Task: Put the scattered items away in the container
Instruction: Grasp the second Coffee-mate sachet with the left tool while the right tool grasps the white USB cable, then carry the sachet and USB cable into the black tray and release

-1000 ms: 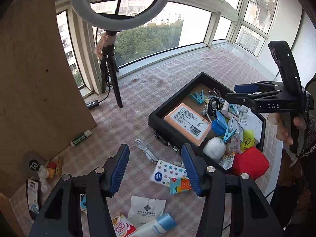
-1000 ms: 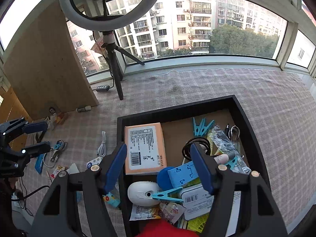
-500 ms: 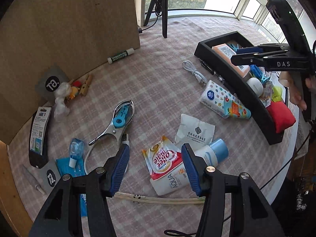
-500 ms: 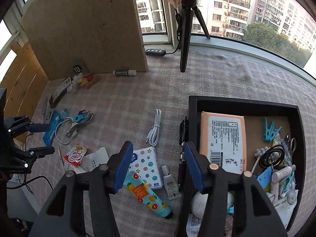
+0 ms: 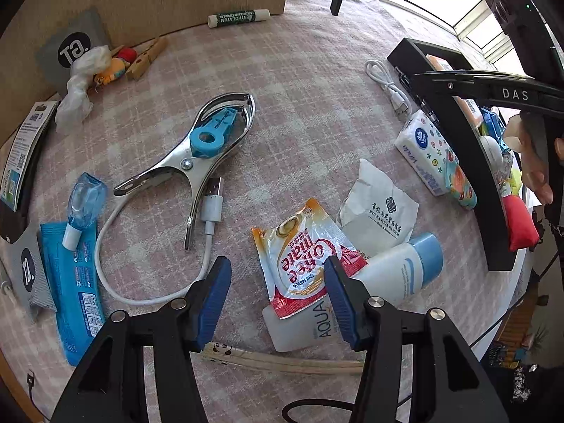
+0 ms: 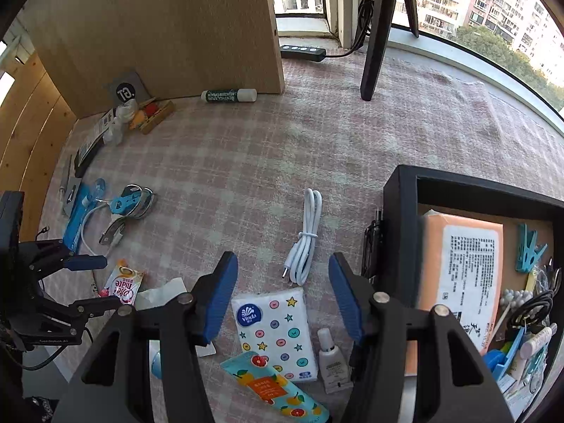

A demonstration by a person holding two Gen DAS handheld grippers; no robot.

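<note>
My left gripper (image 5: 276, 275) hangs open just above the checked cloth, over a red-and-white Coffee-mate sachet (image 5: 303, 253) that lies on a white bottle with a blue cap (image 5: 398, 275). A white paper packet (image 5: 380, 211) sits behind them. My right gripper (image 6: 283, 268) is open too, with nothing held. It hovers over a bundled white cable (image 6: 306, 232) and a dotted tissue pack (image 6: 275, 328), left of the black tray (image 6: 398, 190). Beside the pack lie a fruit-print tube (image 6: 275, 387) and a small white tube (image 6: 329, 356). The tray holds several items.
A metal clamp with a blue peg (image 5: 197, 155), a loose USB cable (image 5: 148, 246), a blue packet (image 5: 74, 282) and chopsticks (image 5: 282, 359) lie at left. A wooden board (image 6: 158, 28), a lip-balm stick (image 6: 229, 95) and a tripod leg (image 6: 373, 53) stand behind.
Both grippers tipped downward and sank toward the cloth. The left swung from the tray side to the sachet and bottle. The right moved left, off the tray, to the cable and tissue pack.
</note>
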